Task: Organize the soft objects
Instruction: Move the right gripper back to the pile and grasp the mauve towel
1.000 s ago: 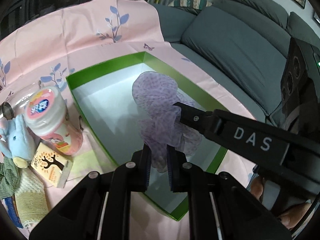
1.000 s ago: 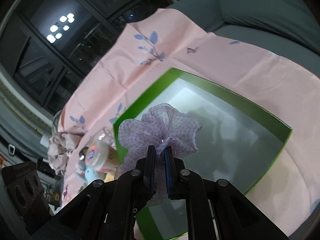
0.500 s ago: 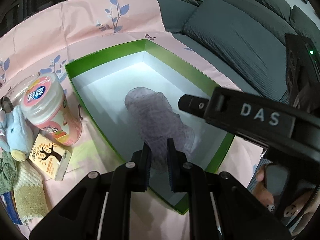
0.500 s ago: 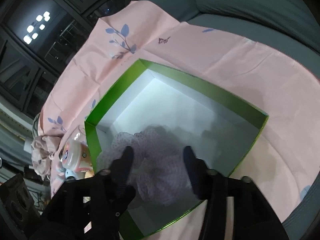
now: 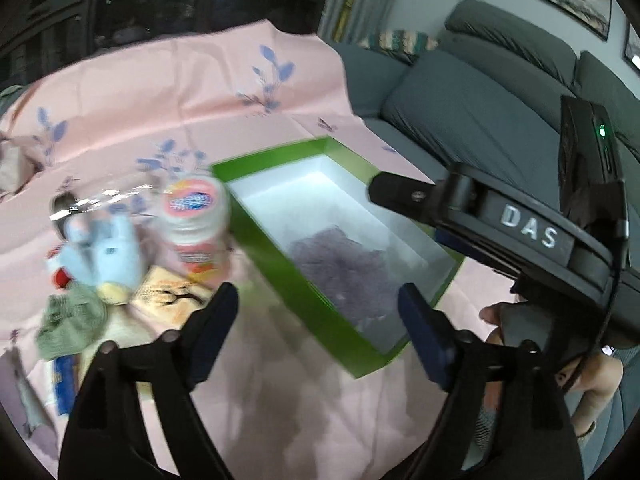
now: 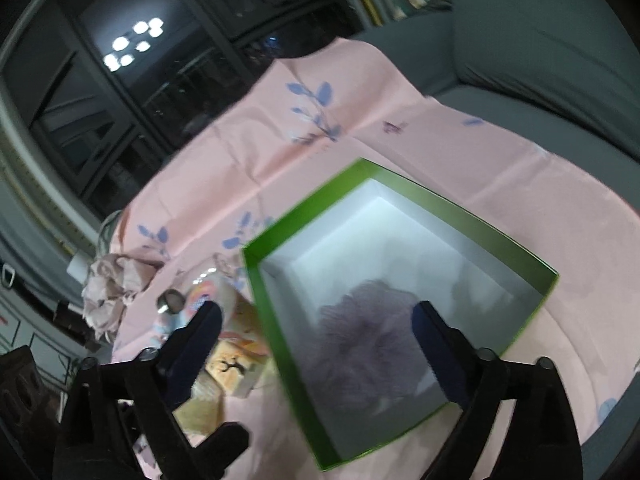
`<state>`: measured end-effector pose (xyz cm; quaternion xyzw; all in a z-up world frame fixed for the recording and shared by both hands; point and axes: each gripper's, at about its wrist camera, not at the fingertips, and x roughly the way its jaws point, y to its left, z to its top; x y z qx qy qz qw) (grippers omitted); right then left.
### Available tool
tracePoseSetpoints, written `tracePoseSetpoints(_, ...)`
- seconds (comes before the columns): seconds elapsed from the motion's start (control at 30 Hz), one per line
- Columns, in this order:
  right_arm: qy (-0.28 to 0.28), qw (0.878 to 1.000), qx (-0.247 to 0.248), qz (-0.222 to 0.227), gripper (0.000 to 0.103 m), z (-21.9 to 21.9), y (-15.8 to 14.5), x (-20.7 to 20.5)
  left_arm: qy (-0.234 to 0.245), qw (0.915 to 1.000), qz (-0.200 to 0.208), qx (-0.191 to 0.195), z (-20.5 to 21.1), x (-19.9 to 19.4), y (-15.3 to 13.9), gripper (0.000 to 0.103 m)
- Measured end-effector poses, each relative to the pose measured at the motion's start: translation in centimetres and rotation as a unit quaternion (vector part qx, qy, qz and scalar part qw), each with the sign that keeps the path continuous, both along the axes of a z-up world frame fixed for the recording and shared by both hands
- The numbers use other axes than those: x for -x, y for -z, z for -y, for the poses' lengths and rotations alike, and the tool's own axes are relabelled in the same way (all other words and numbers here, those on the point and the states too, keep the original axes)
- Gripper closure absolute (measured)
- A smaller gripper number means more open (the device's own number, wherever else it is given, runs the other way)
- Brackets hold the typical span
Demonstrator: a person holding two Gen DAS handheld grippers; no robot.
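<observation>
A purple mesh pouf (image 5: pixel 340 264) lies loose on the white floor of the green box (image 5: pixel 280 268), towards its near end. My left gripper (image 5: pixel 316 304) hovers over the box's near wall. Its jaws are opening, wide apart, with nothing pressed between them. My right gripper (image 6: pixel 316 316) hangs above the pouf (image 6: pixel 368 336) inside the box (image 6: pixel 276 320). Its jaws are also opening and its pads touch nothing. Left of the box lie a blue plush toy (image 5: pixel 112 256) and a green knit cloth (image 5: pixel 72 320).
A pink-lidded jar (image 5: pixel 196 216) and a small carton with a tree picture (image 5: pixel 172 296) stand beside the box's left wall. A crumpled pink cloth (image 6: pixel 112 284) lies at the far left. A grey sofa (image 5: pixel 460 112) borders the pink tablecloth. A person's hand (image 5: pixel 504 316) is at the right.
Both grippers were shut on the purple pouf above the box. Both have let go and spread wide, and the pouf has dropped to the box floor. The left gripper drew back and up.
</observation>
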<state>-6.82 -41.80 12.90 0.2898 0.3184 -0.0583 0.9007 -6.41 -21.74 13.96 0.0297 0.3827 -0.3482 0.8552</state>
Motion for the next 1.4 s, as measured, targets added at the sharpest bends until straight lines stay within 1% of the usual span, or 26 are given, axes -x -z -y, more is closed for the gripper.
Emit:
tracePoseSetpoints(0.07,-0.015,1.000,0.011,0.011,0.001,-1.1,-0.7,-0.1,-0.020,0.9998,0.009,0.000,-1.7,0.2,-0.6,0.016)
tracePoseSetpoints(0.13,-0.035,0.999,0.020,0.021,0.001,-2.3,-1.4,-0.2,-0.043,0.9990,0.014,0.000,-3.6,0.2,-1.1,0.011)
tracePoseSetpoints(0.27,-0.073,0.996,0.044,0.042,0.001,-5.3,-2.7,-0.5,-0.084,0.9961,0.028,-0.003,-6.7,0.3,-1.7,0.009)
tracePoseSetpoints(0.3,-0.081,0.995,0.047,0.046,0.001,-5.9,-3.0,-0.6,-0.095,0.9950,0.030,-0.003,-7.5,0.3,-1.8,0.006)
tracePoseSetpoints(0.33,-0.090,0.993,0.049,0.050,0.001,-6.7,-3.2,-0.7,-0.110,0.9934,0.032,-0.002,-8.5,0.2,-1.9,0.003)
tracePoseSetpoints(0.37,-0.097,0.993,0.052,0.051,0.001,-7.4,-3.3,-0.8,-0.121,0.9921,0.032,-0.002,-9.2,0.1,-1.8,0.001)
tracePoseSetpoints(0.47,-0.134,0.987,0.063,0.056,0.001,-10.0,-3.6,-1.3,-0.167,0.9854,0.032,-0.001,-12.3,-0.3,-1.5,0.001)
tracePoseSetpoints(0.57,-0.172,0.982,0.059,0.057,0.001,-12.5,-3.5,-1.7,-0.196,0.9804,0.021,0.001,-14.8,-0.8,-0.8,0.001)
tracePoseSetpoints(0.67,-0.209,0.975,0.049,0.053,0.001,-14.9,-3.1,-2.2,-0.234,0.9722,0.015,-0.001,-17.4,-1.3,0.1,0.001)
tracePoseSetpoints(0.77,-0.240,0.969,0.042,0.047,0.001,-17.2,-2.5,-2.7,-0.272,0.9623,0.011,-0.013,-20.3,-1.8,1.4,0.001)
tracePoseSetpoints(0.8,-0.247,0.967,0.041,0.046,0.001,-17.8,-2.3,-2.7,-0.278,0.9603,0.008,-0.016,-20.9,-2.0,1.8,0.001)
tracePoseSetpoints(0.87,-0.267,0.962,0.036,0.040,0.001,-19.4,-1.9,-3.1,-0.309,0.9508,-0.006,-0.023,-23.2,-2.4,3.2,0.001)
tracePoseSetpoints(0.97,-0.294,0.955,0.026,0.027,0.001,-21.6,-1.1,-3.8,-0.344,0.9384,-0.029,-0.015,-25.9,-3.1,4.7,0.001)
tracePoseSetpoints(1.1,-0.325,0.945,0.032,-0.003,0.001,-25.0,0.3,-4.9,-0.371,0.9277,-0.040,-0.012,-28.4,-3.3,5.9,0.002)
tracePoseSetpoints(1.13,-0.331,0.943,0.033,-0.009,0.002,-25.7,0.5,-5.2,-0.379,0.9243,-0.042,-0.014,-29.1,-3.3,6.2,0.002)
tracePoseSetpoints(1.2,-0.355,0.934,0.031,-0.028,0.006,-27.9,1.0,-6.3,-0.391,0.9190,-0.049,-0.017,-30.0,-3.5,6.6,0.002)
tracePoseSetpoints(1.23,-0.367,0.929,0.028,-0.038,0.010,-29.0,1.2,-6.8,-0.395,0.9167,-0.056,-0.018,-30.5,-3.6,7.0,0.002)
tracePoseSetpoints(1.3,-0.384,0.921,0.022,-0.056,0.012,-30.8,1.8,-7.8,-0.401,0.9131,-0.072,-0.014,-31.4,-4.0,7.5,0.002)
tracePoseSetpoints(1.4,-0.408,0.908,0.019,-0.089,0.017,-33.8,2.8,-9.8,-0.415,0.9042,-0.100,-0.002,-33.2,-4.4,8.4,0.003)
